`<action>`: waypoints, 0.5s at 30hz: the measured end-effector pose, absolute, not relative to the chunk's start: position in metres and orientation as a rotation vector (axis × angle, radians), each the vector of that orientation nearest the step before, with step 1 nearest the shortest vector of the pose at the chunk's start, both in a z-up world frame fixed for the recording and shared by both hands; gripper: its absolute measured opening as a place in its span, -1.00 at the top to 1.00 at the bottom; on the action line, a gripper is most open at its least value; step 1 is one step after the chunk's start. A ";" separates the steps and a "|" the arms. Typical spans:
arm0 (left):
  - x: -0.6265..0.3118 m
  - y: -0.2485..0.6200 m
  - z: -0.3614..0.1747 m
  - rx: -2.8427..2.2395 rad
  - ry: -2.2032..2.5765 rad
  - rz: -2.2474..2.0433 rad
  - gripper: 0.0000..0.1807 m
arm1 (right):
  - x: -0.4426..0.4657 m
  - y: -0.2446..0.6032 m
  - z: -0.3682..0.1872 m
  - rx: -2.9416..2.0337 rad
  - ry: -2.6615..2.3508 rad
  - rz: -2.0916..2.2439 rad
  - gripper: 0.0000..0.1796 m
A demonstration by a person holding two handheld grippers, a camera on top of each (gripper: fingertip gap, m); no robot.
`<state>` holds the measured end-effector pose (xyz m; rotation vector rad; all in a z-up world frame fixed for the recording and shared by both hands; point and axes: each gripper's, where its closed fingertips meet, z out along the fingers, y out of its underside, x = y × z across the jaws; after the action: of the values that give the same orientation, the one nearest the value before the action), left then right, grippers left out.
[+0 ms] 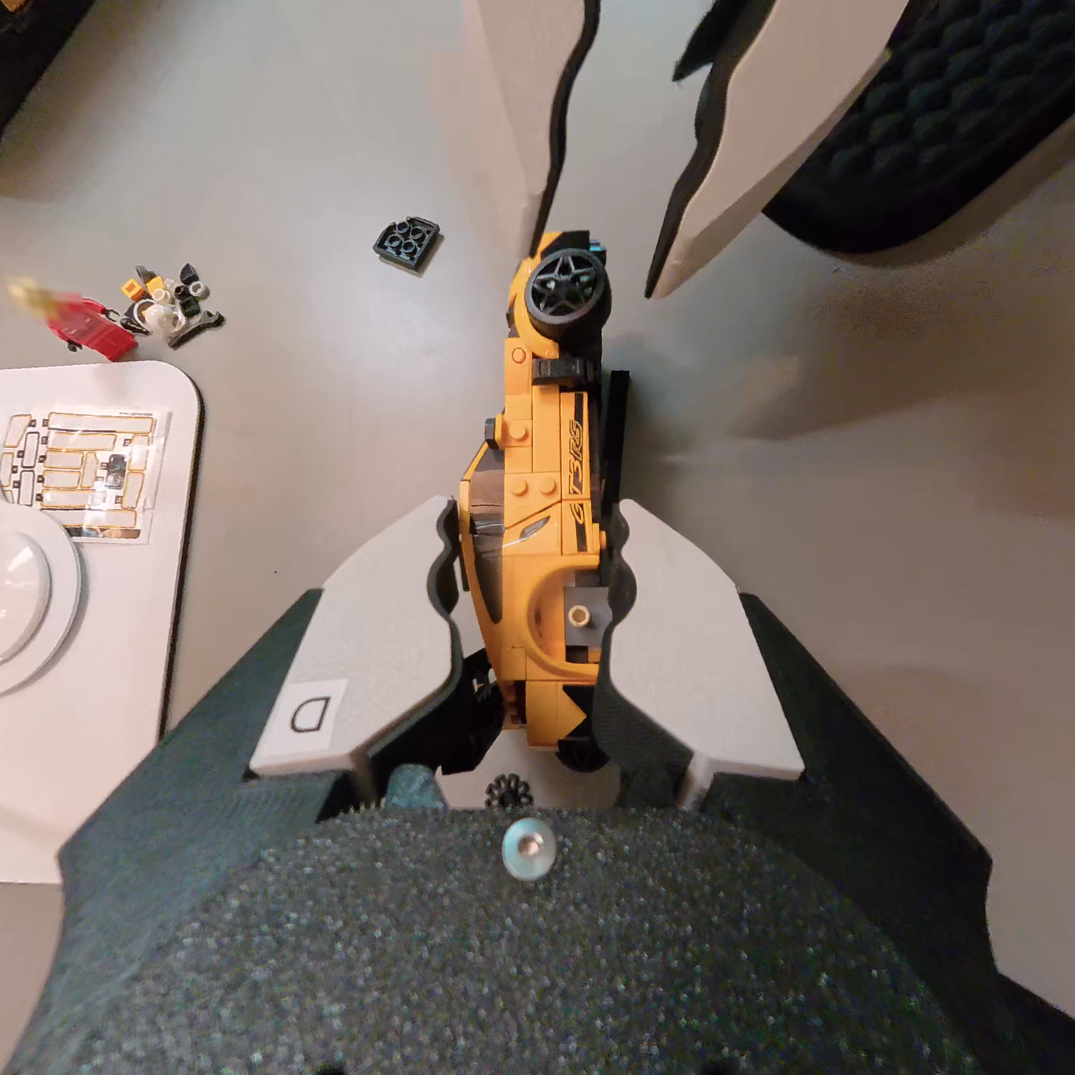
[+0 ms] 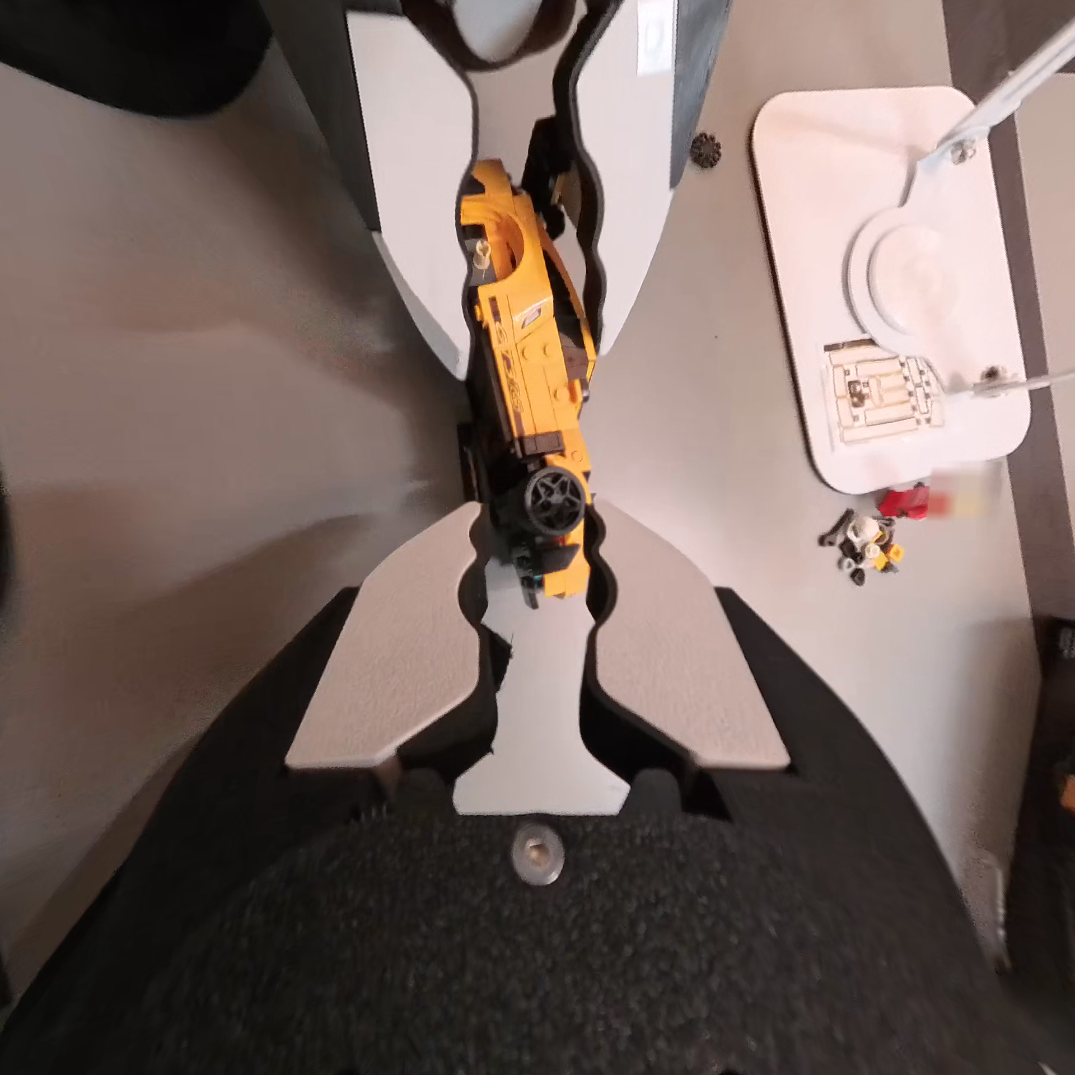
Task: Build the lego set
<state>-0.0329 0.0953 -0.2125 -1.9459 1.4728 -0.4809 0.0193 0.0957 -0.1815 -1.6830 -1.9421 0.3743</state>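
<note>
Left wrist view looks along the left tool (image 1: 532,558), whose two grey fingers are pressed against the roof and the underside of the orange-and-black brick-built sports car (image 1: 544,488), pinching its front half so that it hangs on its side above the pale grey counter (image 1: 302,174). Held this way, one flank faces up toward the camera, which I judge is meant to expose the wheel arches for fitting. Of the two arches on this flank, the rear one carries one black five-spoke wheel (image 1: 567,294); the front arch, between the left tool's fingers, is empty and shows one bare tan axle pin (image 1: 579,615).

From the right wrist view, the right tool (image 2: 538,538) has its fingers spread a little wider than the car's tail (image 2: 541,567), which sits between them; whether the pads touch it I cannot tell, so it appears to steady the car without a firm grip.

On the counter lie one loose black curved plate with four round holes (image 1: 409,240), one small black gear-shaped piece (image 1: 508,791) just below the car's nose, and a small heap of mixed black, white, orange and red bits (image 1: 145,308). One used sticker sheet (image 1: 81,471) rests on one white rounded base plate (image 1: 174,582).
</note>
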 end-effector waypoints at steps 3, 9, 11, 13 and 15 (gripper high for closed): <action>-0.035 0.095 -0.211 -1.944 1.490 -0.458 0.42 | 0.020 0.099 -0.182 -1.693 -1.862 0.414 0.68; -0.021 0.096 -0.191 -1.890 1.470 -0.513 0.44 | 0.016 0.103 -0.176 -1.674 -1.895 0.369 0.97; -0.017 0.097 -0.197 -1.893 1.504 -0.496 0.43 | 0.014 0.103 -0.179 -1.676 -1.917 0.358 1.00; -0.014 0.094 -0.205 -1.898 1.535 -0.497 0.45 | 0.014 0.103 -0.180 -1.705 -1.943 0.386 1.00; -0.013 0.095 -0.206 -1.886 1.531 -0.479 0.47 | 0.013 0.101 -0.181 -1.732 -1.976 0.423 1.00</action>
<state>-0.0126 0.0949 -0.2056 -1.8856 1.5305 -0.4786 0.0134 0.1008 -0.1811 -1.7323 -1.9765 0.4235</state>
